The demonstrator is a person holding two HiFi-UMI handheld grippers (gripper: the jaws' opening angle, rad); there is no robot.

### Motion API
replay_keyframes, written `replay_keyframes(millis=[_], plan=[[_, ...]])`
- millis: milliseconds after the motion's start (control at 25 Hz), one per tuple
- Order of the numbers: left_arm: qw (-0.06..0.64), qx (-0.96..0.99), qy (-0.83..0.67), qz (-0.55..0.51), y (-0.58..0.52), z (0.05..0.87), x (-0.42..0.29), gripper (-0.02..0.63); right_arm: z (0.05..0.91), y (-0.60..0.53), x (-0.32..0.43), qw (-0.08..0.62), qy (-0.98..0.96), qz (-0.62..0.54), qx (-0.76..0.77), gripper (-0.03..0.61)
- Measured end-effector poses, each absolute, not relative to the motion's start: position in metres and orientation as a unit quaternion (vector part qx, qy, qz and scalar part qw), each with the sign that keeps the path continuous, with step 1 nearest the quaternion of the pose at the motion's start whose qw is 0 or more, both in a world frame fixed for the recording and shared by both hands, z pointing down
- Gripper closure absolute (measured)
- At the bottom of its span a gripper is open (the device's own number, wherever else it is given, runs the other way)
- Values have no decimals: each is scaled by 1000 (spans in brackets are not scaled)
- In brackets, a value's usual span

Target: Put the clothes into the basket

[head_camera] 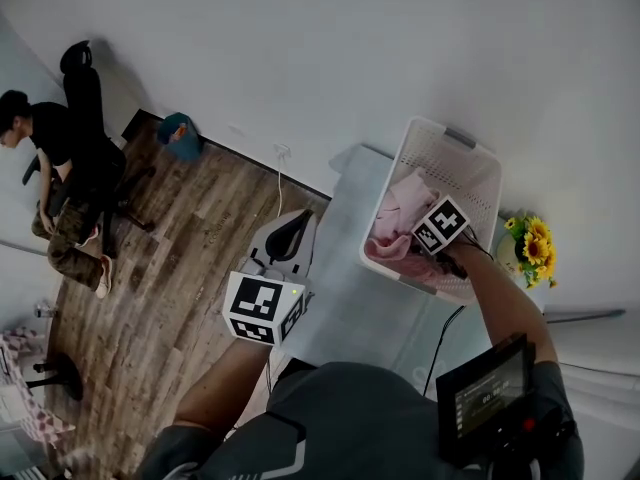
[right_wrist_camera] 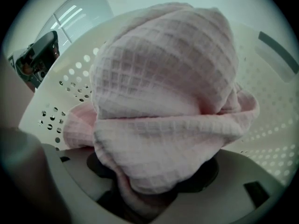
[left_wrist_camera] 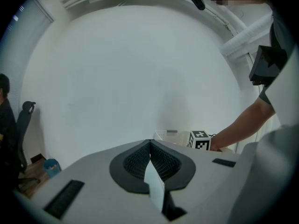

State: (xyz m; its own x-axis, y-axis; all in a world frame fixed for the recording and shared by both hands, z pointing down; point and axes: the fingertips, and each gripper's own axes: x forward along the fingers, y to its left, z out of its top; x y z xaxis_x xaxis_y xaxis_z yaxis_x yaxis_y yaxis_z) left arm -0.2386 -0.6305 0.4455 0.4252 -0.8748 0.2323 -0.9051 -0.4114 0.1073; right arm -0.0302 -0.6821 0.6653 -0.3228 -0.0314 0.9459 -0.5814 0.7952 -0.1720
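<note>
**The pink cloth [head_camera: 400,208] is down inside the white basket [head_camera: 430,128], but it is not let go yet.**
On the left, the left gripper [left_wrist_camera: 150,148] is held up near the person, and its jaws are pressed together on nothing. On the right, the right gripper [head_camera: 448,253] is reached into the basket, and its jaws are clamped on the cloth. Letting go seems to be all that is left. No other clothes are seen outside the basket.

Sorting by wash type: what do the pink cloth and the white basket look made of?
The pink cloth: soft waffle-weave fabric, likely cotton, matte; a grid of small squares shows. The basket: white moulded plastic by its look, smooth, with rows of punched holes.
</note>
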Motion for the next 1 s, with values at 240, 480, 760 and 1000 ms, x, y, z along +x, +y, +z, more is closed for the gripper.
replay_keyframes(millis=[240, 480, 760, 1000], plan=[[121, 835, -531, 74, -633, 456, -238, 604, 692, -679, -30, 572, -755, 260, 187, 241], [130, 834, -532, 68, -634, 462, -233, 604, 708, -668, -32, 604, -742, 238, 167, 240], [135, 835, -530, 61, -631, 462, -223, 604, 716, -666, -30, 621, -733, 223, 166, 240], [131, 836, -529, 60, -622, 453, -222, 604, 718, -666, -32, 623, -733, 210, 174, 239]])
